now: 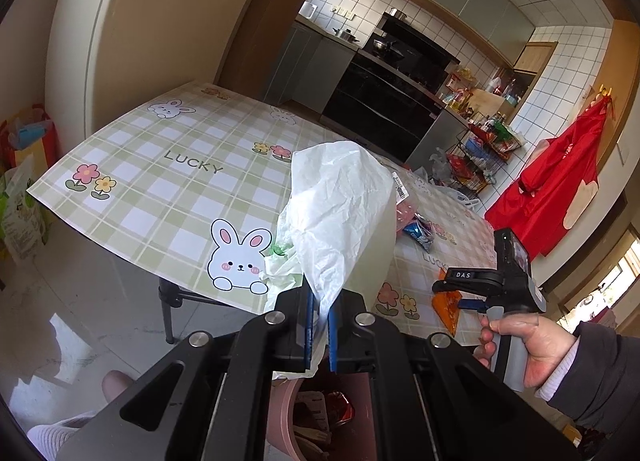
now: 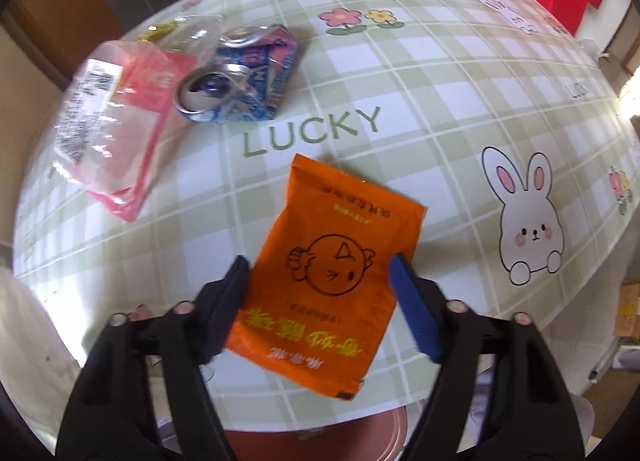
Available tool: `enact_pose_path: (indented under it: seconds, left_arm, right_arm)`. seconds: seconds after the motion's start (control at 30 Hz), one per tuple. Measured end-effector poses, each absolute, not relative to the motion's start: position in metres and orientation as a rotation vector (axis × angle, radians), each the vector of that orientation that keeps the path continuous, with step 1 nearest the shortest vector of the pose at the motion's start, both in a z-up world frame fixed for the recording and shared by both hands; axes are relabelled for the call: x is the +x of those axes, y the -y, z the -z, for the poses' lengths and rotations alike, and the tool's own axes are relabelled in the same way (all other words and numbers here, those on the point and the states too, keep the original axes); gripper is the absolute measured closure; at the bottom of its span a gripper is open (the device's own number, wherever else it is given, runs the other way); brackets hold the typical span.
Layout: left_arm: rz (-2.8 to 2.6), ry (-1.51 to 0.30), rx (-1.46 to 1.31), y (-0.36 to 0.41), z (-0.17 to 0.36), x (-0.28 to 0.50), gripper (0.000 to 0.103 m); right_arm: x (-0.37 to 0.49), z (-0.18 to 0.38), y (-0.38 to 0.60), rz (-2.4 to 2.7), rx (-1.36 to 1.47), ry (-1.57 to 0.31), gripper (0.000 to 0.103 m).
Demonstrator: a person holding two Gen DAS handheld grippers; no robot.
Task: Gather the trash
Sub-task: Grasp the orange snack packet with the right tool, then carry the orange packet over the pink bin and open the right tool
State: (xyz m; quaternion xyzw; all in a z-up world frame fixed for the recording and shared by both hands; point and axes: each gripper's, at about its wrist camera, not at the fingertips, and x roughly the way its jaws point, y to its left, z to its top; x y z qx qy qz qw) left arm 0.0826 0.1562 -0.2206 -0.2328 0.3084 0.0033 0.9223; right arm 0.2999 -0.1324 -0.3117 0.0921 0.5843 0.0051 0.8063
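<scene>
Pinching a white plastic bag (image 1: pixel 340 201), left gripper (image 1: pixel 319 325) is clamped tight; right gripper (image 2: pixel 320 301) half-spread, straddling orange packet (image 2: pixel 332 277) on tabletop (image 2: pixel 440 101), pads not pressing.

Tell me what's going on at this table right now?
A person is clearing trash off a checked tablecloth with two tools. The left hand-held gripper is shut on a crumpled white plastic bag, held up over the near edge. The right hand-held gripper hangs over an orange snack packet, jaws either side of it but not yet pressing. A crushed blue can and a pink-and-clear wrapper lie further back. A pink bin sits below the table edge.
</scene>
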Motion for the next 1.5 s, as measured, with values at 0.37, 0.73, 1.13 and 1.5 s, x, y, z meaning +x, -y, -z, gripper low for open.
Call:
enact_pose_path:
  seconds: [0.37,0.73,1.13,1.5]
  left_arm:
    - [0.03,-0.623,-0.44,-0.14,0.204,0.082,0.097]
    - [0.058,-0.616,-0.398,-0.124,0.189,0.077,0.097]
    - [0.063,-0.571,-0.362,-0.108,0.161,0.056,0.097]
    - [0.057,-0.525,-0.341,-0.109,0.142,0.026,0.097]
  right_arm:
    - [0.271,0.276,0.144,-0.204,0.159,-1.136,0.088]
    - [0.228,0.223,0.152,-0.34,0.188,-1.005,0.092]
    - [0.167,0.169,0.165,-0.465,0.267,-0.926,0.092]
    - [0.124,0.159,0.155,-0.543,0.237,-0.945,0.092]
